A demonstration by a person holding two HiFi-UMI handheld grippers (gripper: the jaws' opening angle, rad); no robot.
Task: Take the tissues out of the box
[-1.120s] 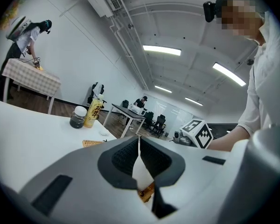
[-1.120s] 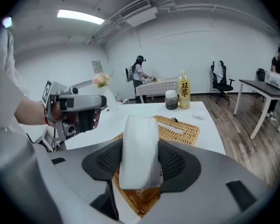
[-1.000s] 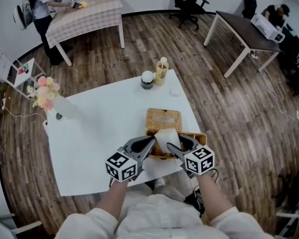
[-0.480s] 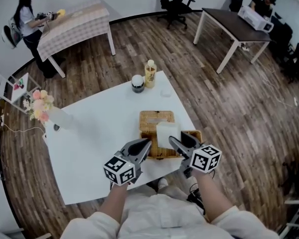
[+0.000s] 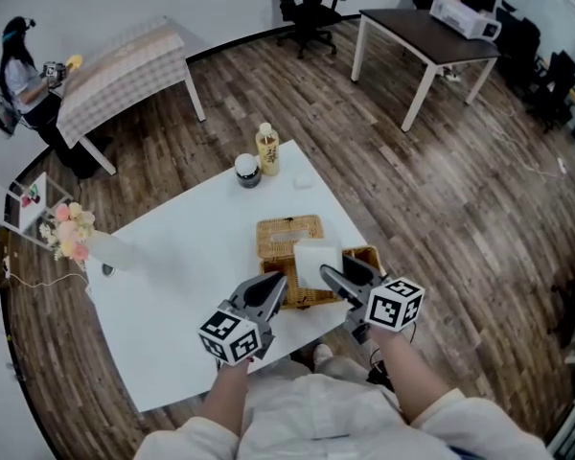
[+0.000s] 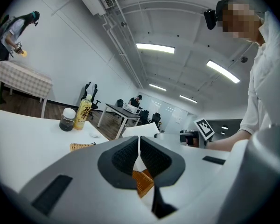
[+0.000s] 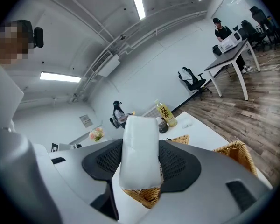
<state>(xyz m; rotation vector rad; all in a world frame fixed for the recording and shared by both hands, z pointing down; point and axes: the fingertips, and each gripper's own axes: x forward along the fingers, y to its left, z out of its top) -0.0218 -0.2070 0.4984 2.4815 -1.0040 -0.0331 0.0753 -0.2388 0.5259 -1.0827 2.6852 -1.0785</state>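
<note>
In the head view my right gripper (image 5: 332, 275) is shut on a white tissue pack (image 5: 315, 256), held upright over the open wicker box (image 5: 372, 256) at the near right of the white table (image 5: 172, 286). The wicker lid (image 5: 287, 231) lies flat just behind. The right gripper view shows the tissue pack (image 7: 140, 157) clamped between both pads, with the wicker box (image 7: 234, 153) below. My left gripper (image 5: 273, 286) sits just left of the pack, jaws shut with nothing in them. In the left gripper view its pads (image 6: 126, 155) meet above a wicker edge (image 6: 143, 182).
A yellow-labelled bottle (image 5: 265, 149) and a dark jar (image 5: 248, 171) stand at the table's far edge, a small white object (image 5: 303, 180) beside them. A vase of flowers (image 5: 69, 235) is at the far left corner. Other tables, chairs and people stand farther off.
My right gripper still holds the tissue pack and has raised it a little above the box. The left gripper has drawn slightly away from the pack. The head view has tilted.
</note>
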